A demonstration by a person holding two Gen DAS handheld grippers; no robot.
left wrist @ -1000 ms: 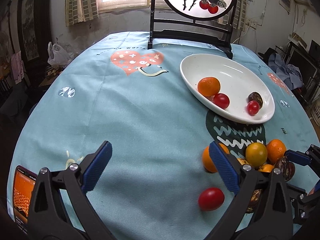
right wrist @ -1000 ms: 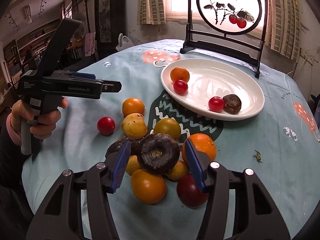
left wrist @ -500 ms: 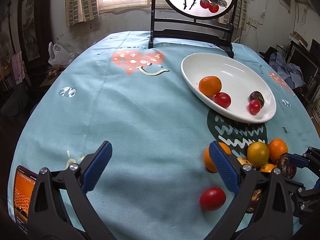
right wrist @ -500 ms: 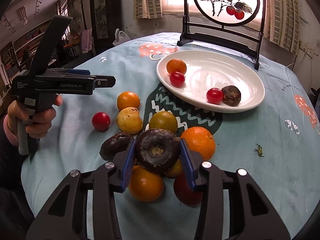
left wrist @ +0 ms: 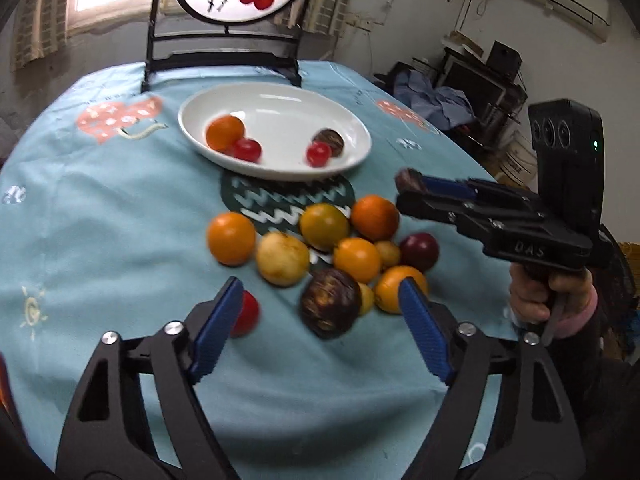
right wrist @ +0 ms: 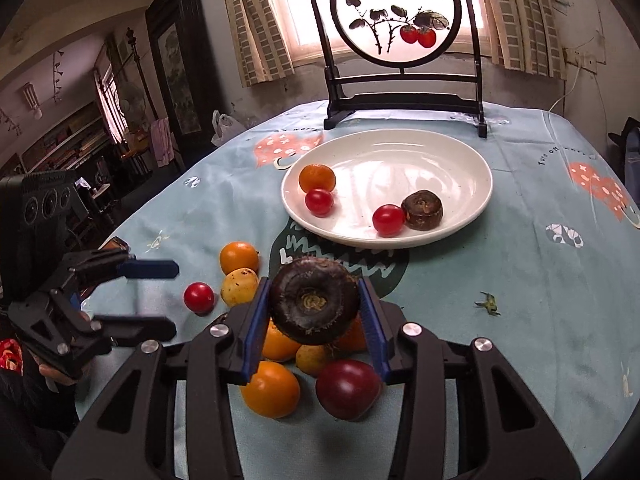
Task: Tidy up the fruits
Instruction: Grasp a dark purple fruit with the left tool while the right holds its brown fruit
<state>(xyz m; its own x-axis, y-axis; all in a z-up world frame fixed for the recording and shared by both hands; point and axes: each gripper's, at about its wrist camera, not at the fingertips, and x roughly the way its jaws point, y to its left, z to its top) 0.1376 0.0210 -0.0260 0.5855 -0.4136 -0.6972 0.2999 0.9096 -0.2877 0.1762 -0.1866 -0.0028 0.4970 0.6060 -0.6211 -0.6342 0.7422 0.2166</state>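
Right gripper [right wrist: 315,312]: closed on the dark brown round fruit [right wrist: 315,300], both blue pads pressed against its sides; the fruit hangs clear of the pile.
Change: a second ago the same fruit sat on top of the heap between spread jaws; now it is clamped and lifted, so the pick looks done and the carry to the plate comes next.
Left gripper [left wrist: 320,322]: jaws wide apart, holding nothing; it has swung from the bare cloth to face the loose pile, hovering above the desk [left wrist: 100,208].
Plate [right wrist: 472,168]: white oval dish beyond the pile, holding an orange [right wrist: 317,177], two red tomatoes [right wrist: 319,202] and one dark brown fruit [right wrist: 422,210]; much of its far half is bare.
Loose pile [left wrist: 324,256]: oranges, yellowish fruit, a plum-coloured one, another dark brown fruit [left wrist: 331,307] and a lone red tomatoe [right wrist: 199,297] to its left, all on the cloth short of the plate.
Progress: early, most fruit is not yet on the plate.
Next move: probably forward over the rim, set down beside the matching dark fruit.
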